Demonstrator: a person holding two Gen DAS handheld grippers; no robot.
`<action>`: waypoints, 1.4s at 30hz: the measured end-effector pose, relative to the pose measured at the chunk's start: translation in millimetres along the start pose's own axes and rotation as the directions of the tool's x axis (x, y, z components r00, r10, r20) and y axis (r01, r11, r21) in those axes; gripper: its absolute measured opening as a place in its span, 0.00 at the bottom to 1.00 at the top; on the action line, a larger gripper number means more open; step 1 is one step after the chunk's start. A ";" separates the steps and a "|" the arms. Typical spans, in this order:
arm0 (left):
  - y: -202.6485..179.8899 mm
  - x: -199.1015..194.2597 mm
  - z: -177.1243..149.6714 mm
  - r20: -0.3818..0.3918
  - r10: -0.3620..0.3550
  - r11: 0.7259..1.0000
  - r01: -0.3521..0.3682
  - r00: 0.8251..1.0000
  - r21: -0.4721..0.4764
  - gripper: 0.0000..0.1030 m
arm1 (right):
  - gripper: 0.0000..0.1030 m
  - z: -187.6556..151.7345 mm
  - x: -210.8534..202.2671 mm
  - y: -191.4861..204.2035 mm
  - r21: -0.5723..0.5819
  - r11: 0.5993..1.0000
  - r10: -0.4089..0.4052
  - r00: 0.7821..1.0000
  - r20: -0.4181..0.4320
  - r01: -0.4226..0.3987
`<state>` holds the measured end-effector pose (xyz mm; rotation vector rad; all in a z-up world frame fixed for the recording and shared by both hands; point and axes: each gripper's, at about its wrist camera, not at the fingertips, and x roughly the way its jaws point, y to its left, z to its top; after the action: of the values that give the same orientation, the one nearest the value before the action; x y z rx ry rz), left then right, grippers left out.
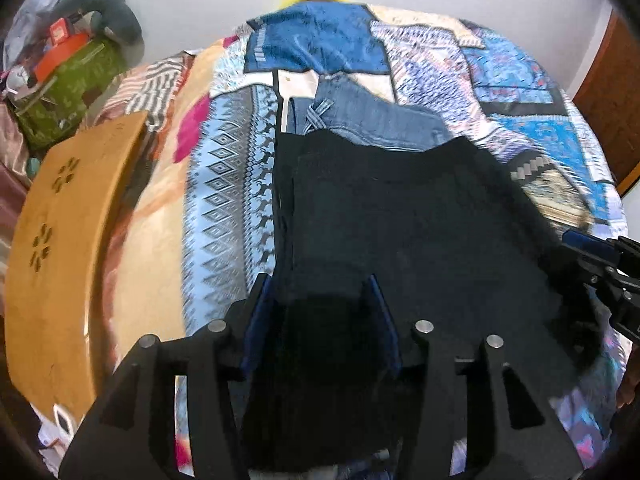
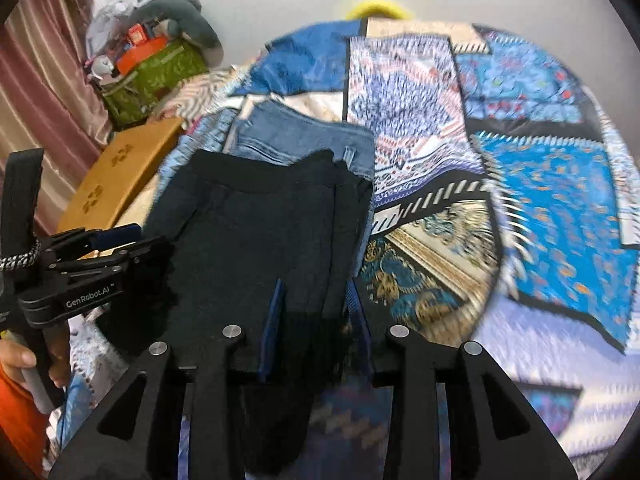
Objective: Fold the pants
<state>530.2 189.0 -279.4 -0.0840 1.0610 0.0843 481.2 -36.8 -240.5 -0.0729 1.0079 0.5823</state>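
Black pants (image 1: 400, 216): lie on the bed (image 1: 532, 148), doubled over, far edge resting on a folded pair of blue jeans (image 1: 376, 120). The near fold edge runs between the fingers of both tools.
Left hand-held gripper (image 1: 320, 304): jaws apart, dark cloth lying loose between the blue pads (image 1: 256, 320). No pinch is visible; the judgement is that the fold edge has been let go.
Right hand-held gripper (image 2: 314, 304): jaws apart, with the right-hand part of the same fold edge between its pads (image 2: 272, 320). The cloth looks slack, not pinched.
Reason for hold: one tool near each end of the fold edge keeps the edge straight and level while it is laid down.
Reason for placement: the pants sit partly on the jeans, which suggests a stack of finished garments at that spot.
Bed cover: patchwork of blue, white and gold prints, flat under the pants.
Green storage bag (image 2: 152, 76): stands at the far left by the wall and a pink curtain (image 2: 48, 80). It holds an orange box and loose items, with a grey neck pillow on top; further contents cannot be told.
Wooden board (image 1: 68, 240): lies at the left edge of the bed, apart from the pants.
Task progress: fold appears laid; smoothing may remain.
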 end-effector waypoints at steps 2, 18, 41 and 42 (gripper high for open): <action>-2.1 -28.8 -5.7 0.034 -0.019 1.000 0.019 0.999 -0.005 0.47 | 0.29 -1.9 -18.6 0.4 -0.012 1.000 -0.007 0.999 0.037 0.008; -57.8 -349.9 -105.0 0.533 -0.062 0.996 0.015 0.844 0.092 0.47 | 0.29 -70.9 -314.1 101.9 -0.152 0.988 0.116 0.811 0.573 -0.034; -70.8 -497.2 -254.4 0.793 -0.042 0.999 -0.001 0.608 0.053 1.00 | 1.00 -175.5 -408.6 163.4 -0.102 0.990 0.015 0.639 0.769 0.099; -72.1 -498.8 -257.4 0.794 -0.041 0.999 -0.002 0.607 0.053 1.00 | 1.00 -175.3 -409.1 163.6 -0.100 0.990 0.016 0.641 0.768 0.095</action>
<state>72.7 74.8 33.5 -0.0049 0.1440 0.0644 102.8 -128.7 30.2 0.0408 0.1169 0.5595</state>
